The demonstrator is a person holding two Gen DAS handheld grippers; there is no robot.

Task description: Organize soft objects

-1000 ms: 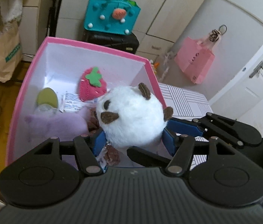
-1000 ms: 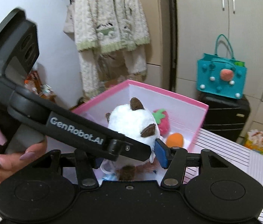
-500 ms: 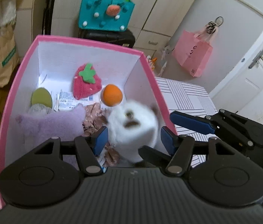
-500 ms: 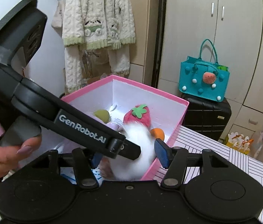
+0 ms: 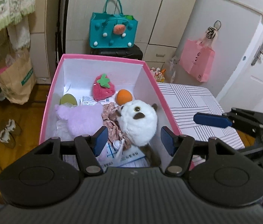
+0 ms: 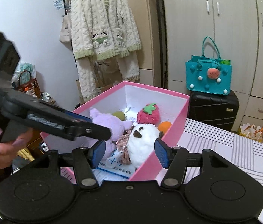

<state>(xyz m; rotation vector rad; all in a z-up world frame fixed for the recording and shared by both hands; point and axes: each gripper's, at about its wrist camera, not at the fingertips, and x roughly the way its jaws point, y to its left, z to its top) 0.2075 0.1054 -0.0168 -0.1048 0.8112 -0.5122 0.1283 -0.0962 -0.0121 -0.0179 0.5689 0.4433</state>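
Inside the pink box (image 5: 46, 100), a round white plush (image 5: 139, 123) lies sideways.

Left gripper (image 6: 94, 128): in your right wrist view its lettering is smeared and unreadable, and its body runs off the left edge.
Your hand (image 6: 4, 145): cut by the left edge, only fingers show.
White plush (image 5: 138, 125): the gripper body hides its lower end from you.
Paper sheets (image 5: 129, 156): mostly buried under the toys; print too small to read.
Purple plush (image 5: 79, 118): you cannot see its face.
Green round object (image 5: 68, 99): half hidden behind the purple plush, so you cannot tell what it is.
Right gripper (image 5: 211, 121): only one blue finger shows; the right edge cuts off its body.
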